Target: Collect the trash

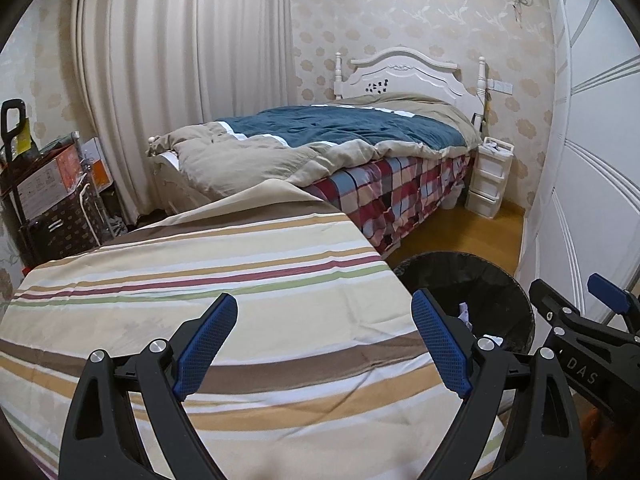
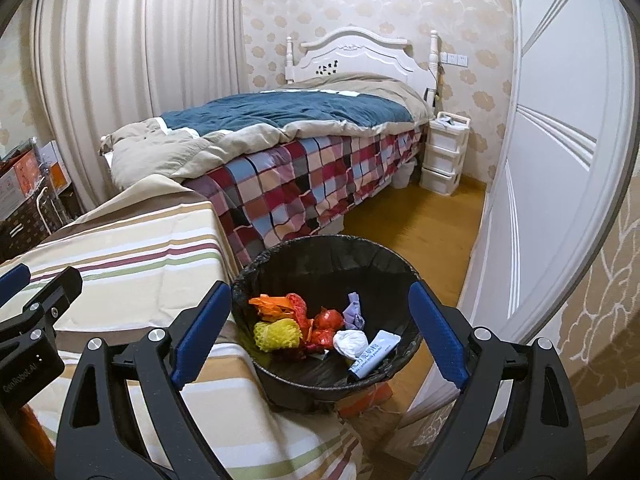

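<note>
A round bin with a black liner (image 2: 320,248) stands beside the striped table; it also shows in the left wrist view (image 1: 480,276). Inside it lie a yellow foam net (image 2: 278,334), orange and red wrappers (image 2: 296,308), a purple scrap (image 2: 354,312), a white paper wad (image 2: 351,342) and a white tube (image 2: 374,354). My right gripper (image 2: 320,332) is open and empty, hovering just above the bin. My left gripper (image 1: 324,344) is open and empty above the striped tablecloth (image 1: 200,264).
A bed with a blue and beige duvet (image 2: 288,116) and a plaid sheet stands behind the table. A white drawer unit (image 2: 444,152) is by the headboard. White wardrobe doors (image 2: 560,128) line the right. Boxes (image 1: 48,176) are stacked at left.
</note>
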`<state>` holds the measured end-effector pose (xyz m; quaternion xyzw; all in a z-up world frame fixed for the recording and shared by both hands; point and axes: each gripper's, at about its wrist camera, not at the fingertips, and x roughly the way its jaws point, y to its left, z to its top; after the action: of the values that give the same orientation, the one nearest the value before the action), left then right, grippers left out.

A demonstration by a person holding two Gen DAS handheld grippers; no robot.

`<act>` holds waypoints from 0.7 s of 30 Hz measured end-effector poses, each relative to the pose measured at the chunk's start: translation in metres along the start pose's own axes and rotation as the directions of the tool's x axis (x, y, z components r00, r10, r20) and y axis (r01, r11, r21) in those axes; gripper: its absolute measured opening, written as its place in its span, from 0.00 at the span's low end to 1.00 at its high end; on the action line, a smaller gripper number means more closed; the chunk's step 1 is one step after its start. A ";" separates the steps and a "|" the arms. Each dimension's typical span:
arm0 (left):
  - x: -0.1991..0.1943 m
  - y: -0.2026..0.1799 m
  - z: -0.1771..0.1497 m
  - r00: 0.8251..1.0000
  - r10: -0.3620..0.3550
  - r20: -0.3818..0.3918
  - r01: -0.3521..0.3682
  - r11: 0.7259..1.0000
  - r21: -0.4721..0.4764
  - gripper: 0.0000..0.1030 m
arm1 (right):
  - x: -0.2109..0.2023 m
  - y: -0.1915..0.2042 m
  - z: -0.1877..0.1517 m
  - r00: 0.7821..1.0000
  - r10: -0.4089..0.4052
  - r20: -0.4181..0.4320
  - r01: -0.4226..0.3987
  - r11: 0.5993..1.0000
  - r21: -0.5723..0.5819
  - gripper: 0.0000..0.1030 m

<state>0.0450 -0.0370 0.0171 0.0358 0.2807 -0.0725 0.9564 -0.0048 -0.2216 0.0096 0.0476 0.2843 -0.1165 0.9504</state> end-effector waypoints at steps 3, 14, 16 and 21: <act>-0.005 0.005 -0.001 1.000 0.008 0.007 -0.008 1.000 -0.011 0.86 | -0.007 0.003 -0.001 1.000 0.003 0.012 -0.003 1.000 -0.009 0.86; -0.016 0.013 -0.002 0.999 0.017 0.030 -0.017 1.000 -0.021 0.86 | -0.022 0.008 -0.003 0.999 0.014 0.040 -0.013 1.000 -0.024 0.86; -0.017 0.014 -0.002 0.999 0.016 0.030 -0.016 1.000 -0.023 0.86 | -0.024 0.008 -0.003 0.999 0.013 0.044 -0.012 1.000 -0.024 0.86; -0.019 0.014 -0.002 0.999 0.017 0.034 -0.016 1.000 -0.024 0.86 | -0.024 0.009 -0.003 0.999 0.013 0.045 -0.012 1.000 -0.024 0.86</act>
<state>0.0306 -0.0209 0.0266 0.0254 0.2648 -0.0620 0.9620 -0.0240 -0.2080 0.0205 0.0354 0.2640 -0.1081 0.9578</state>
